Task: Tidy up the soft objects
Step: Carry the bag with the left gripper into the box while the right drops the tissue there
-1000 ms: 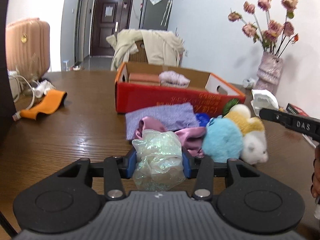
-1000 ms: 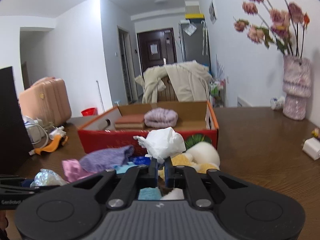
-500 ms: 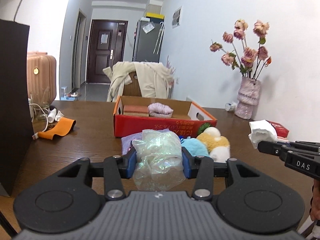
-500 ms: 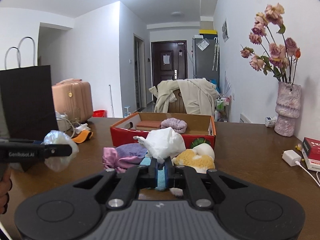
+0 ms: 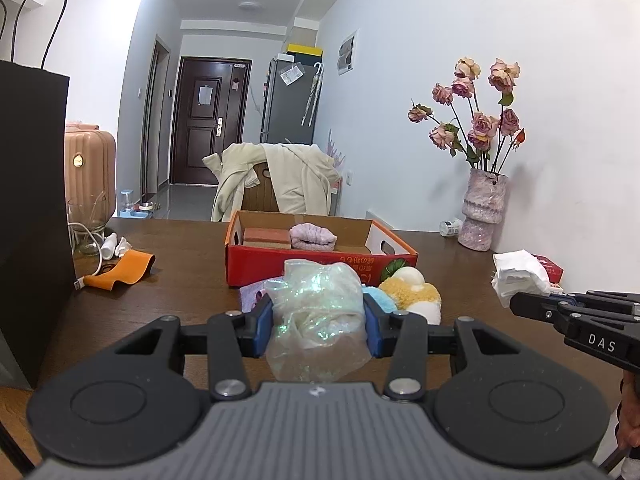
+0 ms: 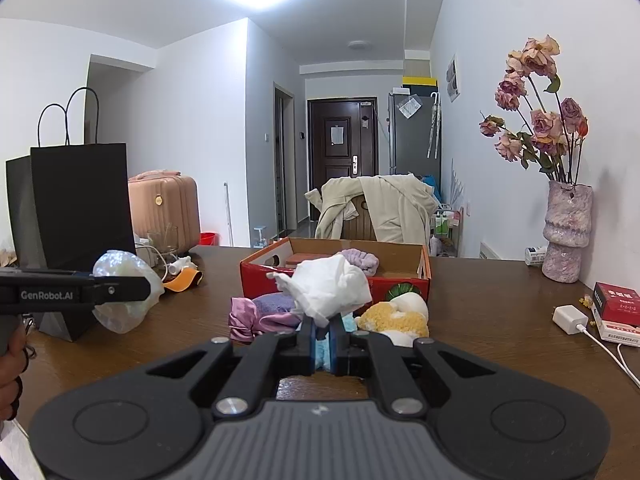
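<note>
Left tongs (image 5: 318, 320) gripping iridescent bag (image 5: 316, 312), right tongs (image 6: 323, 340) pinching white tissue (image 6: 328, 290), red box (image 5: 320, 256) beyond plush pile (image 5: 408, 294)

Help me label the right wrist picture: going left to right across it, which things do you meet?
Black paper bag → pink suitcase → red cardboard box → white charger → red book.
</note>
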A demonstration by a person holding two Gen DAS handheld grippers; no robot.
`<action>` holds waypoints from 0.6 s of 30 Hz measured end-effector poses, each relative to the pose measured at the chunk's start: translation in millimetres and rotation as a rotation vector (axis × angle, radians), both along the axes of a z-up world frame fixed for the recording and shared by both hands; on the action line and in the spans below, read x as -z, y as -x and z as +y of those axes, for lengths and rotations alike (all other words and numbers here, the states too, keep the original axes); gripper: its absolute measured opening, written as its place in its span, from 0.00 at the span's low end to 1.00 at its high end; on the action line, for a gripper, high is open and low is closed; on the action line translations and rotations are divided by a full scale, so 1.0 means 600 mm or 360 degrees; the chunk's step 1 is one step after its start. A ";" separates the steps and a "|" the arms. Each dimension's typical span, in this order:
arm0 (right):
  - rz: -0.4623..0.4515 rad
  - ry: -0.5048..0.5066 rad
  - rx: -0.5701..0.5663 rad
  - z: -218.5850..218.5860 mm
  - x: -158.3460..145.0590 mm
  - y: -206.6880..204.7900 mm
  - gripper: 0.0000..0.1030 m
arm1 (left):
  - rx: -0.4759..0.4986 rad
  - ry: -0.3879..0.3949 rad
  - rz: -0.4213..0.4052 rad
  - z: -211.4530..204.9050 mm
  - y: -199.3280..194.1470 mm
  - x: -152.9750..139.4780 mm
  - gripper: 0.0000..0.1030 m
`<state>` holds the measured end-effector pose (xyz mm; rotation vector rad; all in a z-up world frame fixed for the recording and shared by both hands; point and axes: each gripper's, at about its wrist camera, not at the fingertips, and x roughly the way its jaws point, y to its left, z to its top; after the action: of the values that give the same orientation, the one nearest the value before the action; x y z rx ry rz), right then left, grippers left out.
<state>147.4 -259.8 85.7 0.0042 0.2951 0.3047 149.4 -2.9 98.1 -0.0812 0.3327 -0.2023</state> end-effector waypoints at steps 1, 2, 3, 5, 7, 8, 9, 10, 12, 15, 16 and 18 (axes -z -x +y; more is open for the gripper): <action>-0.0001 0.0001 0.0000 0.000 -0.001 -0.002 0.06 | -0.0002 0.0000 -0.0003 0.001 -0.004 -0.001 0.44; 0.0000 0.0005 -0.0001 -0.001 -0.001 -0.006 0.06 | -0.0004 -0.0003 -0.0005 0.001 -0.009 -0.002 0.44; 0.0001 0.0008 -0.0001 -0.002 -0.002 -0.011 0.06 | -0.0007 -0.0009 -0.0010 0.001 -0.015 -0.004 0.44; 0.0006 0.0018 0.0001 -0.002 -0.002 -0.022 0.06 | -0.0004 -0.0025 -0.0023 0.000 -0.031 -0.009 0.44; 0.0011 0.0039 0.0011 -0.004 -0.005 -0.040 0.06 | 0.0019 -0.0041 -0.0034 -0.002 -0.055 -0.017 0.44; 0.0018 0.0047 0.0017 -0.006 -0.007 -0.051 0.06 | 0.0032 -0.0049 -0.0041 -0.003 -0.068 -0.021 0.44; 0.0025 0.0053 0.0016 -0.008 -0.010 -0.065 0.06 | 0.0041 -0.0062 -0.0048 -0.004 -0.084 -0.026 0.44; 0.0028 0.0058 0.0016 -0.011 -0.014 -0.080 0.06 | 0.0048 -0.0076 -0.0055 -0.005 -0.103 -0.031 0.44; 0.0041 0.0071 0.0012 -0.018 -0.023 -0.117 0.06 | 0.0034 -0.0099 -0.0061 -0.004 -0.144 -0.042 0.44; 0.0055 0.0091 -0.0011 -0.029 -0.038 -0.179 0.06 | 0.0030 -0.0112 -0.0084 -0.003 -0.211 -0.061 0.44; 0.0057 0.0096 -0.0015 -0.033 -0.043 -0.201 0.06 | 0.0038 -0.0114 -0.0081 -0.003 -0.234 -0.066 0.44; 0.0058 0.0124 -0.0024 -0.037 -0.051 -0.249 0.06 | 0.0026 -0.0130 -0.0091 -0.003 -0.282 -0.076 0.44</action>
<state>296.6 -282.3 116.4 -0.0694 0.3429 0.3080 318.5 -4.8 143.4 0.0078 0.2846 -0.2068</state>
